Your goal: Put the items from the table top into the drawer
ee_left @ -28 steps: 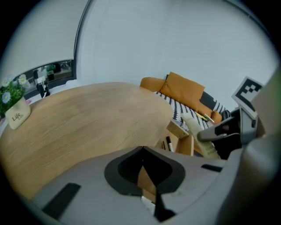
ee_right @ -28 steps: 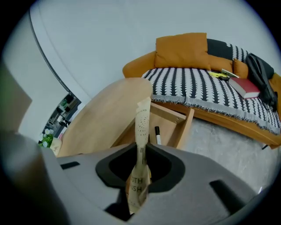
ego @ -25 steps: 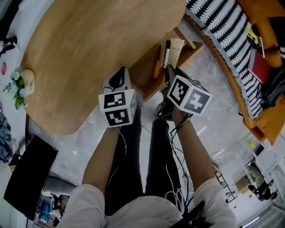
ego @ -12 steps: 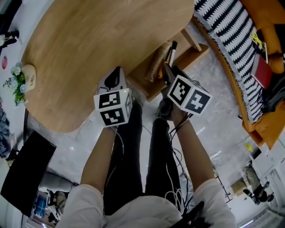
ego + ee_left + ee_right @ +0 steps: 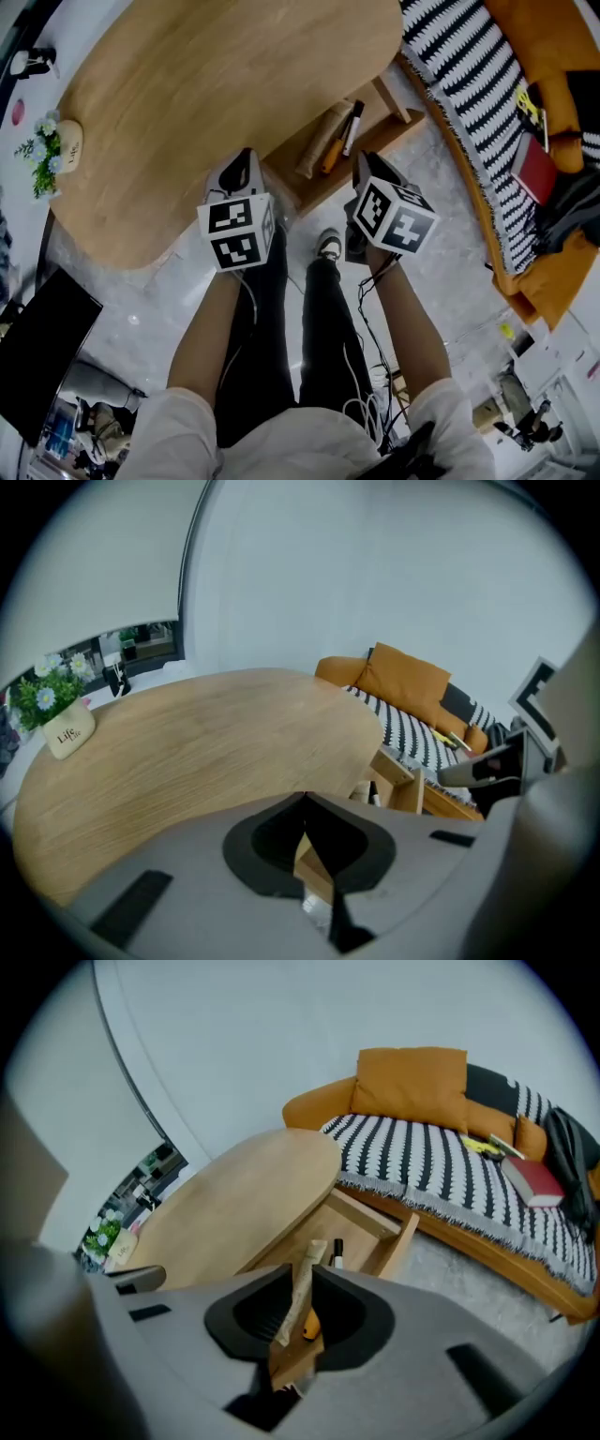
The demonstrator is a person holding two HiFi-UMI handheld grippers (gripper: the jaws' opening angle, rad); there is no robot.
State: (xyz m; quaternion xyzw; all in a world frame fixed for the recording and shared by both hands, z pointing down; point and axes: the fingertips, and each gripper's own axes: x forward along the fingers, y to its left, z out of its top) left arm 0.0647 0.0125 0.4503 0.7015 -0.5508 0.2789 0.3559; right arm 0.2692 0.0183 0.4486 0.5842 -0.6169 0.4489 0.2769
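Under the oval wooden table [image 5: 206, 103] a wooden drawer [image 5: 392, 124] stands pulled out. In it lie a beige tube [image 5: 323, 139], an orange pen [image 5: 330, 156] and a black marker [image 5: 352, 117]. My right gripper [image 5: 362, 163] hangs just in front of the drawer. Its jaws have just been closing and stand narrowly open with nothing between them. In the right gripper view [image 5: 300, 1271] the tube [image 5: 313, 1252], pen [image 5: 309, 1327] and marker [image 5: 337, 1252] show beyond the gap. My left gripper [image 5: 242, 161] is shut and empty at the table's near edge [image 5: 305, 799].
A small flower pot [image 5: 58, 150] stands at the table's far left. A striped sofa [image 5: 469, 66] with orange cushions and a red book [image 5: 536, 169] curves along the right. The person's legs and a shoe [image 5: 328, 246] are under the grippers, and a black panel [image 5: 37, 347] lies left.
The beige tube was at the right gripper's tips, right of the marker; it now lies left of the marker beside the orange pen. Both grippers have shifted only slightly.
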